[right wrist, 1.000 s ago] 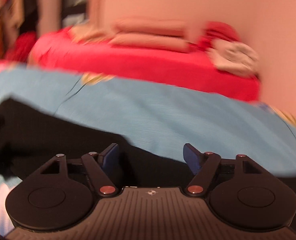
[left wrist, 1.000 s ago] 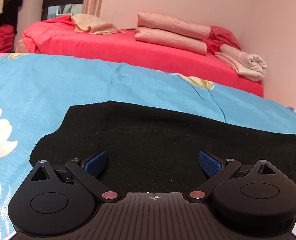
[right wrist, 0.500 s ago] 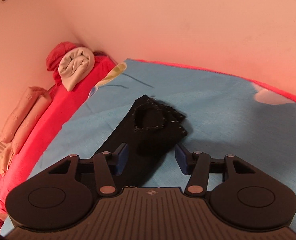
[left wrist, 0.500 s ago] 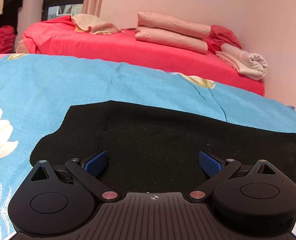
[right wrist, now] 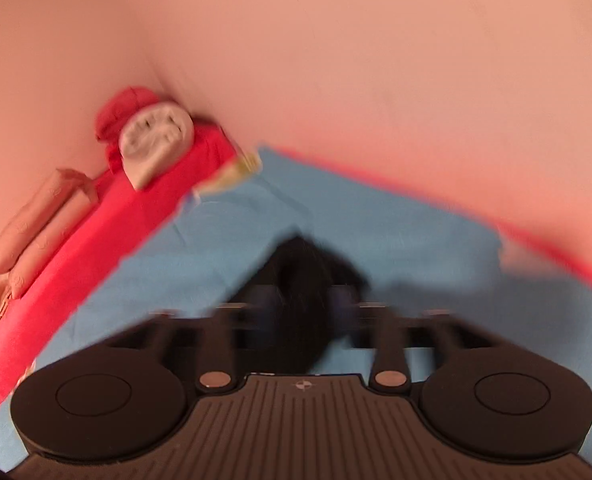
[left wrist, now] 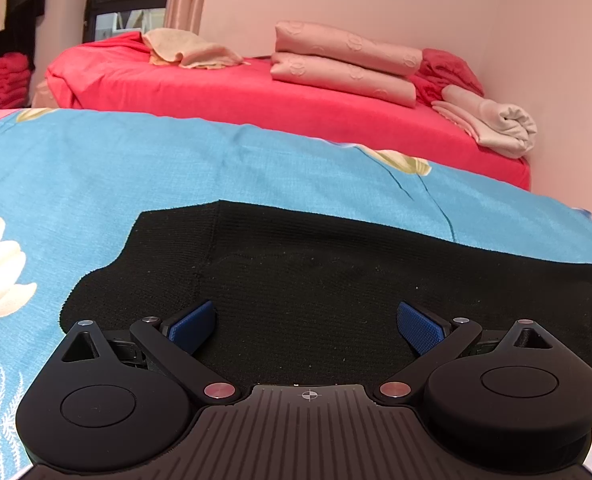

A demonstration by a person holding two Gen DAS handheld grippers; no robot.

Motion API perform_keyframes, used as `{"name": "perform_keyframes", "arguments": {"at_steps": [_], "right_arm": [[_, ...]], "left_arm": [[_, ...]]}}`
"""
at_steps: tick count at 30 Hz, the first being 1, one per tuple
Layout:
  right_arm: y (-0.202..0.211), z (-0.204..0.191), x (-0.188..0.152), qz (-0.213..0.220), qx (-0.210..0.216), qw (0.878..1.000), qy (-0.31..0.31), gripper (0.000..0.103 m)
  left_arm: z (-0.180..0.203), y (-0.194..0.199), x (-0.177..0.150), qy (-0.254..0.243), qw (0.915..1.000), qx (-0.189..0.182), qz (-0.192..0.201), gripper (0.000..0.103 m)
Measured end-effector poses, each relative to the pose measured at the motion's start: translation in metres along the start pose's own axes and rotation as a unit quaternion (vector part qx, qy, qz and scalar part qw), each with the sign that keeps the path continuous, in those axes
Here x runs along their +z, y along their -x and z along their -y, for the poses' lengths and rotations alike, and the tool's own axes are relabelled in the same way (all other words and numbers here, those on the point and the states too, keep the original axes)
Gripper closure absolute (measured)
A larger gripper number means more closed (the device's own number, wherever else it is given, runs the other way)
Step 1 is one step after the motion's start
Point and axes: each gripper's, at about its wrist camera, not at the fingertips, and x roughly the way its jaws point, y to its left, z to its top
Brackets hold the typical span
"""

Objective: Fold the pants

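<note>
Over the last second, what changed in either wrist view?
The right gripper swung from facing the red bed toward the black pants' end and moved in around it; blur hides whether it grips. The left gripper stayed open over the pants.

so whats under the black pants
The black pants lie flat on a blue flowered sheet, which shows all round them. Whatever sits beneath the sheet is covered.

Left wrist view: low and close over the black knitted pants (left wrist: 335, 280), facing the red-sheeted bed (left wrist: 256, 100). Right wrist view: blurred, angled along the wall – shared: pants (right wrist: 299, 280), bed (right wrist: 96, 240), blue floral sheet (left wrist: 176, 168).
</note>
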Motion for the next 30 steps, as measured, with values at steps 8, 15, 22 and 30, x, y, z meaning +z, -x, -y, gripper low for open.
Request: {"name": "perform_keyframes", "arguments": {"at_steps": [8,15,22,30], "right_arm": [[-0.041,0.009,-0.007,-0.026,0.026,0.997,-0.063,0.063],[-0.012,-0.035,0.000,0.100,0.015,0.992,0.072,0.095],[-0.064,-0.001,0.007,0.016,-0.034,0.998,0.048,0.092],[0.016,-0.024,-0.014,0.082,0.019,0.994,0.067,0.044]], "left_arm": [[0.000,0.000,0.000,0.000,1.0000,0.000,0.000,0.000],[0.000,0.000,0.000,0.000,1.0000,0.000,0.000,0.000],[0.000,0.000,0.000,-0.001,1.0000,0.001,-0.001,0.000],[-0.004,0.002,0.002,0.006,1.0000,-0.007,-0.004,0.000]]}}
